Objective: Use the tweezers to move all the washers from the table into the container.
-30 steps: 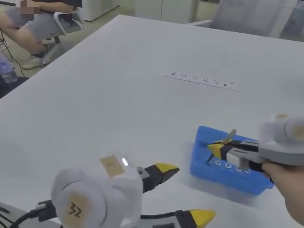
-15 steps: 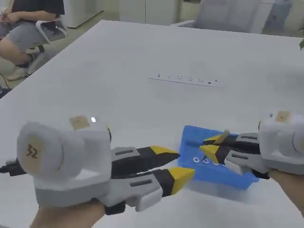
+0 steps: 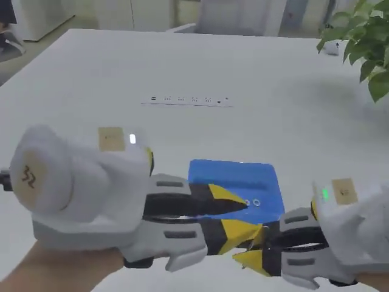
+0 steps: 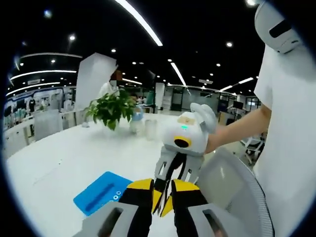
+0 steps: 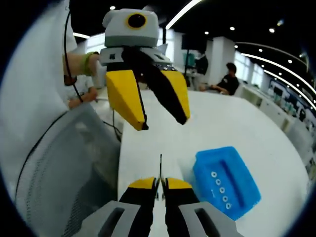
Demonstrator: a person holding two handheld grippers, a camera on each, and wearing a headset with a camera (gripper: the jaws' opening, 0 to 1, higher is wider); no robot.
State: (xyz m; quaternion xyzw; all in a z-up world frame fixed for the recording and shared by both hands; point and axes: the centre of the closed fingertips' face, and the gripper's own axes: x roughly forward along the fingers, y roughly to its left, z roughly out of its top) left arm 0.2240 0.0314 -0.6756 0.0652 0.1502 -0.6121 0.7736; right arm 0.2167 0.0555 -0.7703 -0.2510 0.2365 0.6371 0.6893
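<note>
The left hand-held gripper (image 3: 252,217) bears a dark mark on its round near end, seemingly "32" turned sideways. The tan stickers (image 3: 111,139) on it and on the right hand-held gripper (image 3: 243,250), and the printed row (image 3: 188,100) on the bench (image 3: 285,115), are illegible.

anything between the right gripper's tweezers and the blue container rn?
Possibly the left gripper: its open tongs face the right gripper and overlap the near edge of the container in the head view. In the right gripper view, bare table lies between the tweezers and the container, with the left gripper straight ahead.
</note>
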